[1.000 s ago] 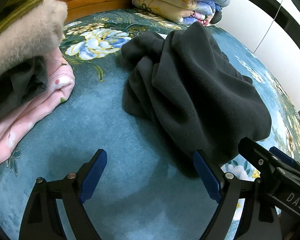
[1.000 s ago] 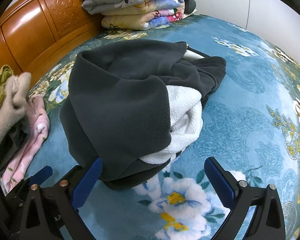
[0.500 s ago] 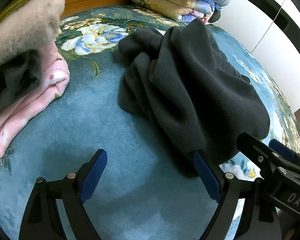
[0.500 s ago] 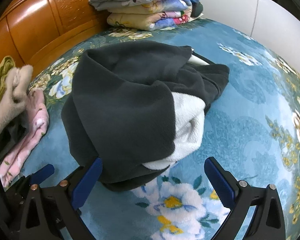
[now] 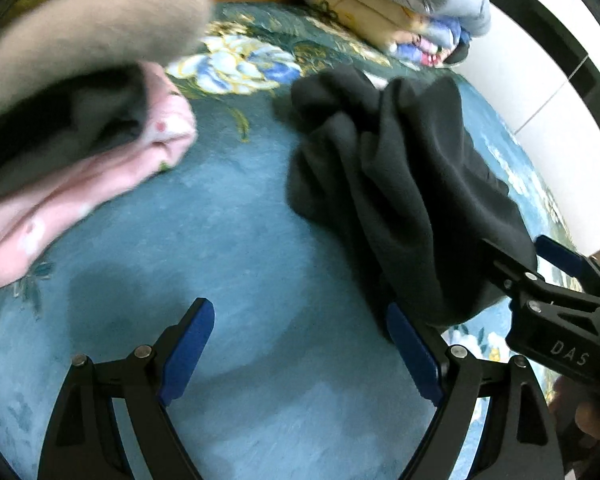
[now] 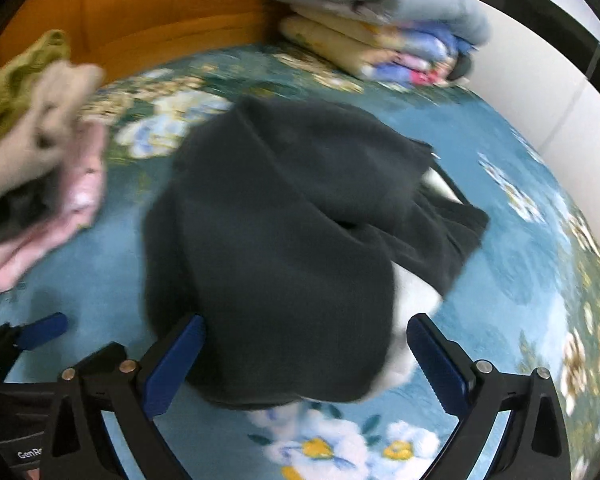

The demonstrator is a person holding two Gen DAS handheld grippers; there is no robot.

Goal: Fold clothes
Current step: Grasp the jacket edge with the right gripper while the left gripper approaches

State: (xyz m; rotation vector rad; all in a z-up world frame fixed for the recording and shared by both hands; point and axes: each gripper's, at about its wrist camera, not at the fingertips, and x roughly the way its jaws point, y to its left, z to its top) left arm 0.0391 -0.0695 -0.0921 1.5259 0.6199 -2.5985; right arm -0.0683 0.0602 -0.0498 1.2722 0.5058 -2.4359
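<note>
Where "DAS" marks the right hand-held gripper (image 5: 548, 276), dark fleece (image 5: 412, 184) lies.

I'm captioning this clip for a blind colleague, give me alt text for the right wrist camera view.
A dark grey fleece garment with white lining lies crumpled on a teal floral bedspread, its near end between the open jaws of the right gripper. A pile of clothes sits at left, folded quilts by the wooden headboard. The image is motion-blurred.

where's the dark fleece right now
The dark fleece lies bunched on the blue floral bedspread, centre of the right wrist view between the open right gripper, right of the pink folded garment.
</note>
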